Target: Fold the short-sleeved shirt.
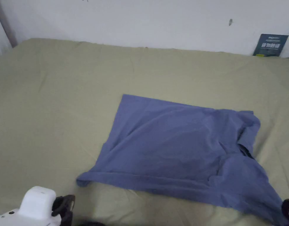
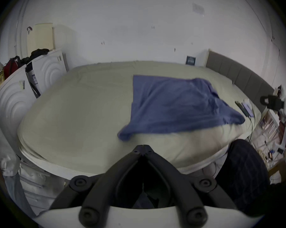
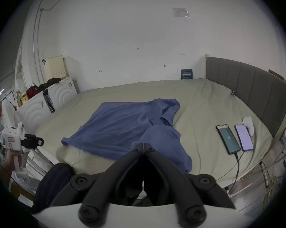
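Blue shirt spread rumpled on olive bed sheet, near front edge. Left gripper short of its near-left corner, jaws closed, empty. Right gripper over near-right part, jaws together, nothing pinched. Two phones further right.

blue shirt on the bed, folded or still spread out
Partly folded: the blue shirt has one side doubled over the body, one sleeve sticking out rumpled. Both grippers are shut, off it.
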